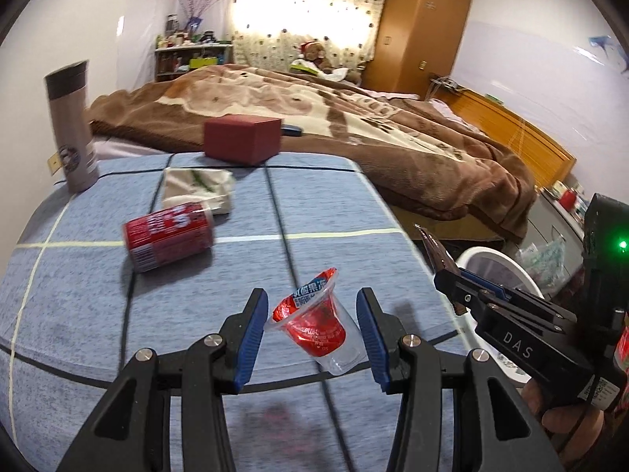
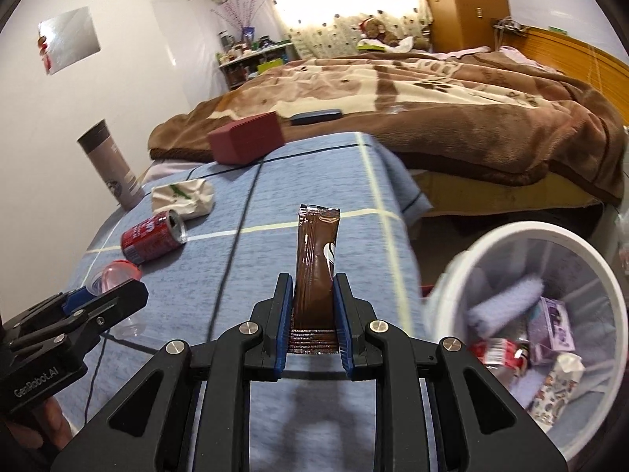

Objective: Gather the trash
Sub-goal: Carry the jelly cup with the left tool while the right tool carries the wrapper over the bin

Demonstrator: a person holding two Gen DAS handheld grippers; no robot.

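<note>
My left gripper (image 1: 310, 306) is open with its jaws on either side of a clear jelly cup (image 1: 314, 324) with a red foil lid, lying on the blue cloth; it does not grip it. My right gripper (image 2: 312, 291) is shut on a brown sachet (image 2: 316, 259), held upright above the table near the white trash bin (image 2: 526, 232). The right gripper also shows in the left wrist view (image 1: 452, 283) with the sachet (image 1: 434, 249). A red can (image 1: 169, 236) lies on its side, next to a crumpled white tissue pack (image 1: 198, 187).
A grey thermos (image 1: 70, 126) stands at the table's back left and a dark red box (image 1: 243, 137) at its back edge. A bed with a brown blanket (image 1: 354, 110) lies beyond. The bin (image 1: 495, 265) stands off the table's right edge with several pieces of trash inside.
</note>
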